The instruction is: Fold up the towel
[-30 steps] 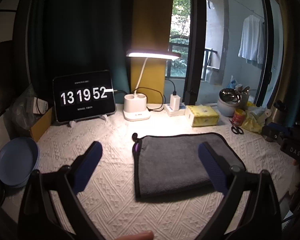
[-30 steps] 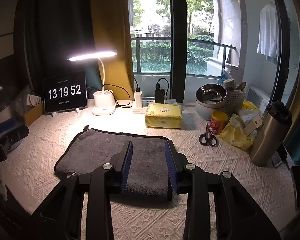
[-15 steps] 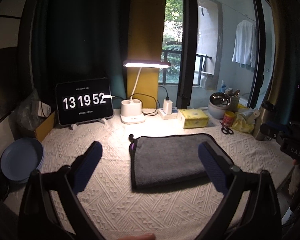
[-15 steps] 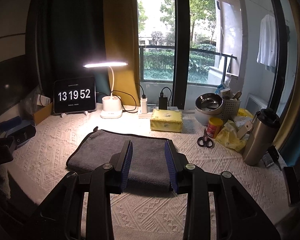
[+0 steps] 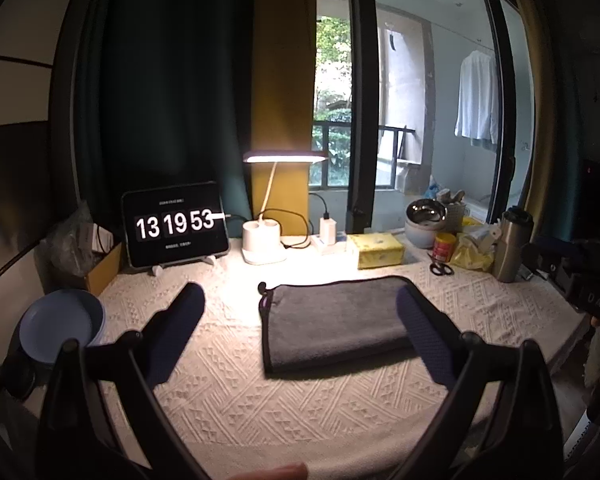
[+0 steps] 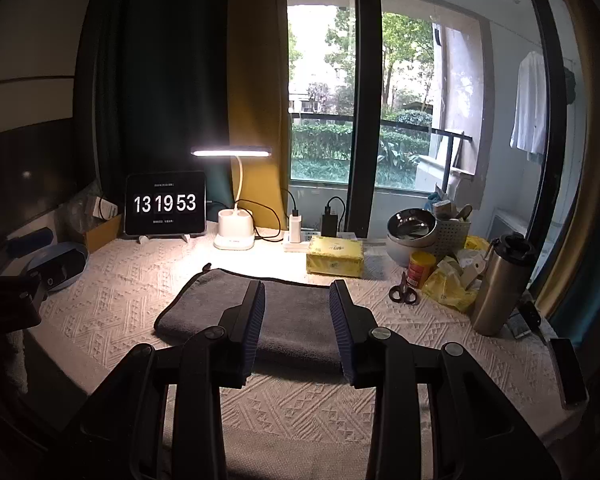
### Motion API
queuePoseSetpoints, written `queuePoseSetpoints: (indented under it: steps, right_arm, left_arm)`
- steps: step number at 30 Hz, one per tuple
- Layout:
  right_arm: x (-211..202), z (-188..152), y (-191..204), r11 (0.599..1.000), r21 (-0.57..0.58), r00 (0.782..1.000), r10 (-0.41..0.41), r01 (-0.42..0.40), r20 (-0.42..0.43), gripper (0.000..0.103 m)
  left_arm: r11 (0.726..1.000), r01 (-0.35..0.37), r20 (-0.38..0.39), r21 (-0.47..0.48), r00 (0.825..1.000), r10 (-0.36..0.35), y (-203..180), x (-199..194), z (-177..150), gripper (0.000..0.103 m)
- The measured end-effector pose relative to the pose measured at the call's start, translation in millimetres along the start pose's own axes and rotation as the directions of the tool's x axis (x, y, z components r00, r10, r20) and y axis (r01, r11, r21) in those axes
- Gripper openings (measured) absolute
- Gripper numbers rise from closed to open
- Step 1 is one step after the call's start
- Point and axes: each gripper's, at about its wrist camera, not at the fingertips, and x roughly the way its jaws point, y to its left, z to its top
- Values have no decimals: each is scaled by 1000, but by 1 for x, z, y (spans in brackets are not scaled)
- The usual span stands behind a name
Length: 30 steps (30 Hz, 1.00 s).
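Note:
A grey towel (image 5: 332, 316) with a dark edge lies folded flat on the cream textured tablecloth (image 5: 228, 380); it also shows in the right wrist view (image 6: 296, 320). My left gripper (image 5: 300, 320) is wide open and empty, held above the table in front of the towel. My right gripper (image 6: 297, 308) is partly open and empty, held above the towel's near edge without touching it.
A clock tablet (image 5: 176, 224), a lit desk lamp (image 5: 264, 240), a yellow tissue box (image 5: 380, 250), scissors (image 6: 404, 292), a red can (image 6: 420, 268), a steel bottle (image 6: 500, 284) and a metal bowl (image 6: 412, 224) stand along the back and right. Blue plates (image 5: 60, 324) sit at the left.
Both grippers have pulled back and up from the towel, so the table looks smaller and farther. The towel has not moved. The clock went from 52 to 53.

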Motion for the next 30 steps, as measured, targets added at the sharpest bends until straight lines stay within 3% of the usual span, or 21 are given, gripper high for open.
queuePoseSetpoints:
  steps: [21, 23, 25, 30]
  right_arm:
    - [-73, -6, 0, 999, 5, 995, -36, 36, 98, 37]
    - [-81, -6, 1, 999, 7, 993, -37, 36, 111, 40]
    - [-87, -8, 1, 999, 11, 992, -33, 32, 122, 52]
    - [-95, -12, 3, 1000, 12, 992, -30, 29, 124, 55]
  left_arm:
    - [999, 32, 92, 1, 995, -32, -8, -67, 2, 98]
    - [999, 34, 94, -2, 995, -34, -8, -71, 2, 98]
    - [999, 41, 106, -8, 994, -39, -8, -79, 2, 98]
    - [999, 41, 127, -10, 991, -40, -8, -92, 2, 98]
